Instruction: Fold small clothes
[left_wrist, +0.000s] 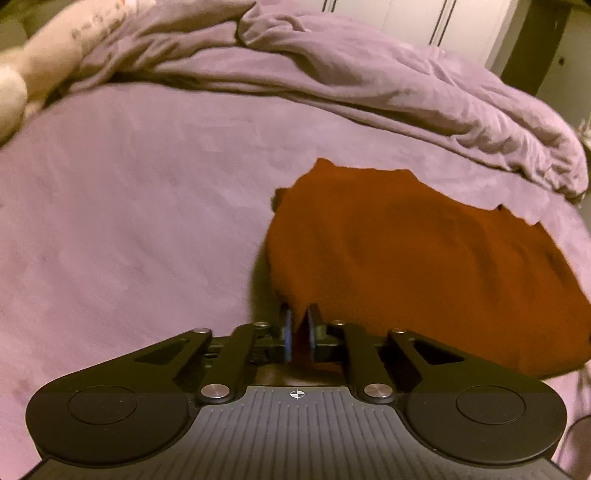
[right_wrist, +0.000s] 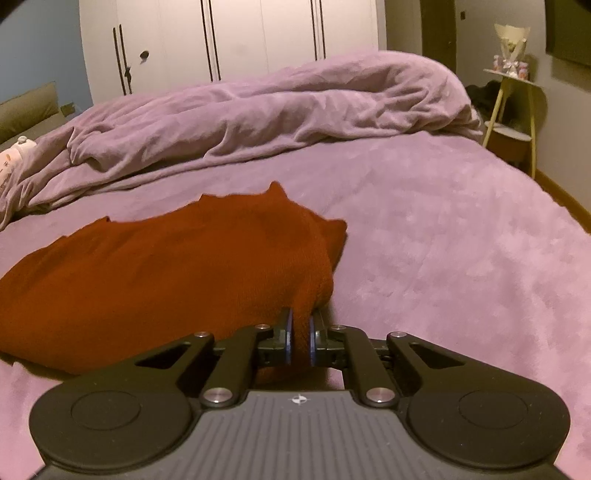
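A rust-red knitted garment (left_wrist: 424, 258) lies spread on the purple bed (left_wrist: 129, 221). In the left wrist view my left gripper (left_wrist: 300, 314) is shut on the garment's near left corner, red cloth pinched between the blue pads. In the right wrist view the same rust-red garment (right_wrist: 166, 266) stretches away to the left, and my right gripper (right_wrist: 301, 315) is shut on its near right corner, with a fold of cloth bunched between the pads. The garment's far edge looks ragged and partly doubled over.
A rumpled purple duvet (right_wrist: 277, 110) is heaped across the far side of the bed. A pale pillow (left_wrist: 44, 55) lies at the far left. White wardrobe doors (right_wrist: 221, 40) stand behind, and a small yellow-legged side table (right_wrist: 513, 110) stands off the bed's right side.
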